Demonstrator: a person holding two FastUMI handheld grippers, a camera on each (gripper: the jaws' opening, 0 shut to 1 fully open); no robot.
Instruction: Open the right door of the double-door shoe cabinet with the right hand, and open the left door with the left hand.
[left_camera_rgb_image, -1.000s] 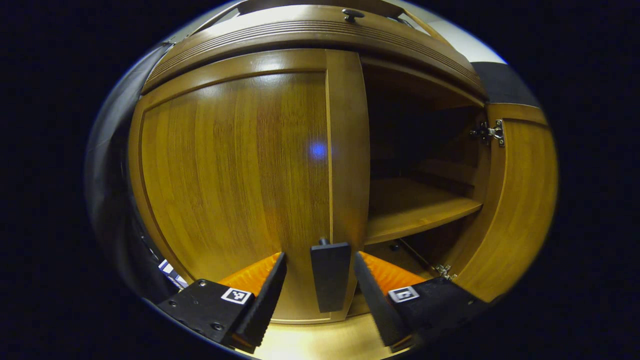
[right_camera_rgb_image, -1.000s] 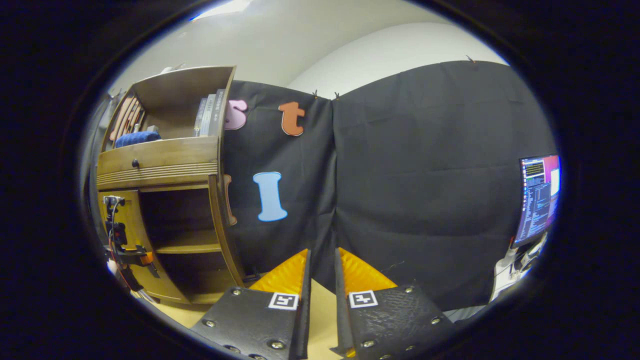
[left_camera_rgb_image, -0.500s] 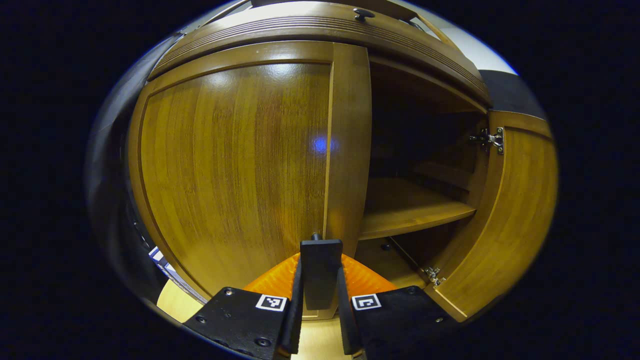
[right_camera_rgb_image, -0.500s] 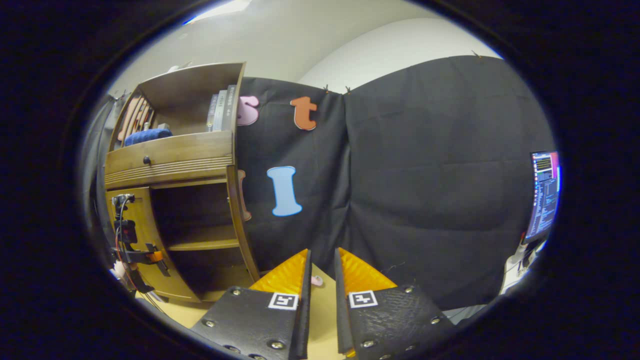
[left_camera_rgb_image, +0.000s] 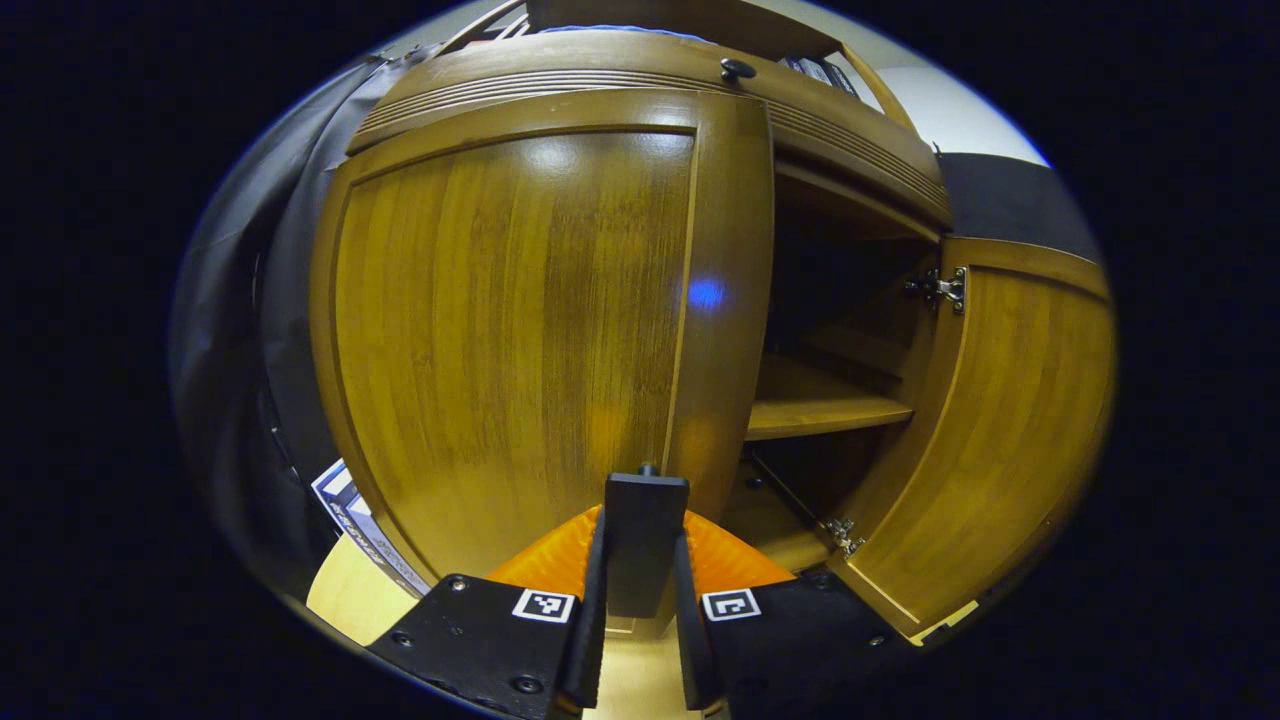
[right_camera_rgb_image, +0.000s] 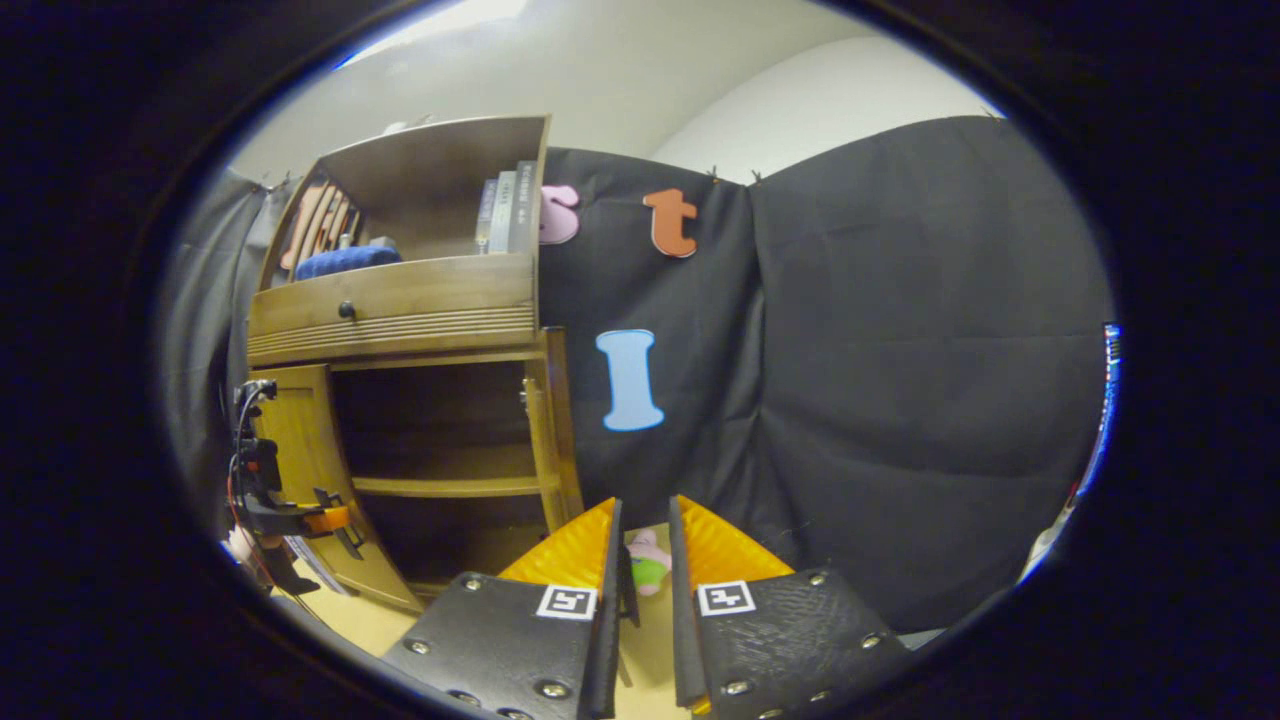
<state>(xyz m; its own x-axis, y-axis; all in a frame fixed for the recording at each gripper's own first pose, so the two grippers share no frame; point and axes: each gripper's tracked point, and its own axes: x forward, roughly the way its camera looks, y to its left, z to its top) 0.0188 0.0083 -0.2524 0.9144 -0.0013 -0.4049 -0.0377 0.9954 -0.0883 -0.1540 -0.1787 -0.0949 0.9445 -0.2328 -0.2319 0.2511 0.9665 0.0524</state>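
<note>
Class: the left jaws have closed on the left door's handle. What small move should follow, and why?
Probably pull the left gripper back, swinging the left door outward. It grips the handle, that door looks barely ajar, and the right door already stands open.

The left door (left_camera_rgb_image: 520, 330) blocks the cabinet's left half. The right door (left_camera_rgb_image: 1000, 430) stands swung out, leaving the right compartment above its shelf (left_camera_rgb_image: 820, 405) open.

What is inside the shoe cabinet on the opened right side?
A bare wooden shelf and the floor panel below it; no shoes on the parts that show. The back is too dark to tell, and the left door covers the left half.
</note>
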